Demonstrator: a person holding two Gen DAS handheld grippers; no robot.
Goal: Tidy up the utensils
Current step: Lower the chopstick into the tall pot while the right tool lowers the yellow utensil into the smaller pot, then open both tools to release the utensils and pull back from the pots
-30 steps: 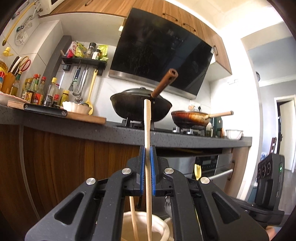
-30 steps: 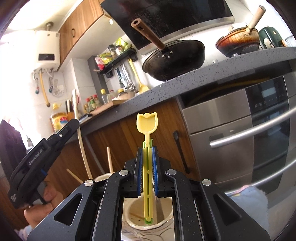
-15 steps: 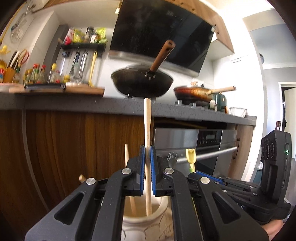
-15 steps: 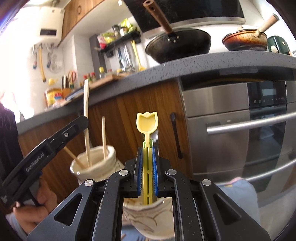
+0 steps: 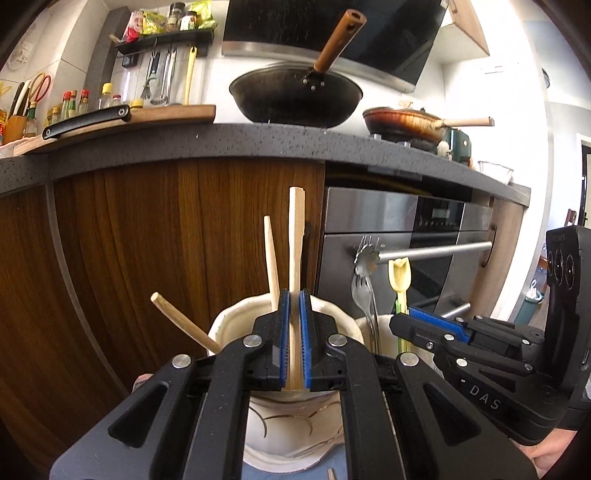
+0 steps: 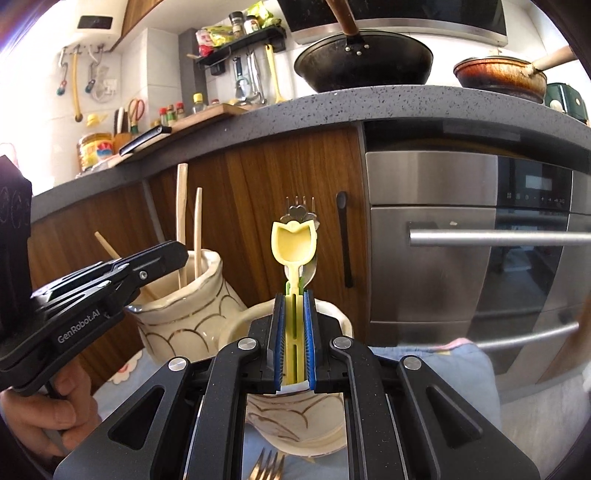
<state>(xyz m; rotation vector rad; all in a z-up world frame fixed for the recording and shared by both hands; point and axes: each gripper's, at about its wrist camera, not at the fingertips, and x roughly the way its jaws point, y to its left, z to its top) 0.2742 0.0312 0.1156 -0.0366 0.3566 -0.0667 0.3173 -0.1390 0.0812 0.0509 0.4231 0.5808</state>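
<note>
While "GenRobot.AI" is being shown on the left gripper (image 6: 162, 258), a wooden stick (image 5: 295, 258) is being clamped upright over a cream jar (image 5: 236, 325); a yellow spoon (image 6: 293, 247), bowl up, is being clamped by the right gripper (image 6: 293, 332) over another jar (image 6: 332, 424).

yellow spoon (image 6: 293, 243) (cream jar (image 6: 192, 317))

A grey speckled counter (image 5: 229, 142) tops wood cabinets (image 5: 155, 236) and a steel oven (image 6: 480, 236). A black wok (image 5: 295, 98) and a brown pan (image 5: 402, 123) sit under the dark hood (image 5: 388, 33). Bottles (image 5: 74, 105) line the white tiled wall (image 6: 162, 74); daylight glares at right.
</note>
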